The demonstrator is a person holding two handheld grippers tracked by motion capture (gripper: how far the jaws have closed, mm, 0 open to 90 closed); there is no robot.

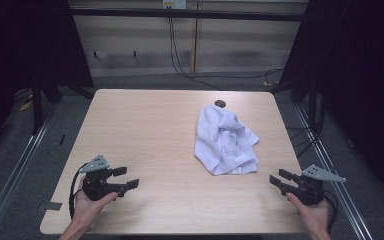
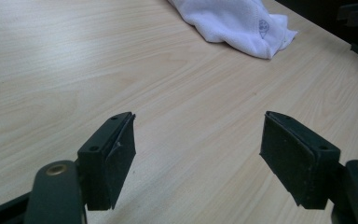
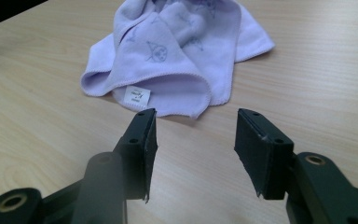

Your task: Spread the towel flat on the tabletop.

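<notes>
The towel (image 1: pixel 225 141) lies on the table (image 1: pixel 145 130), right of centre, between both grippers and the far edge.

A light wood-grain table (image 1: pixel 145 130) with rounded corners stands on a dark grey floor (image 1: pixel 130 82). A crumpled white cloth (image 1: pixel 225 141) with faint grey printed figures lies on its right half, a small label (image 3: pixel 137 95) showing at the near hem. A dark round cable hole (image 1: pixel 220 103) sits at the far edge, just beyond the cloth.
</notes>
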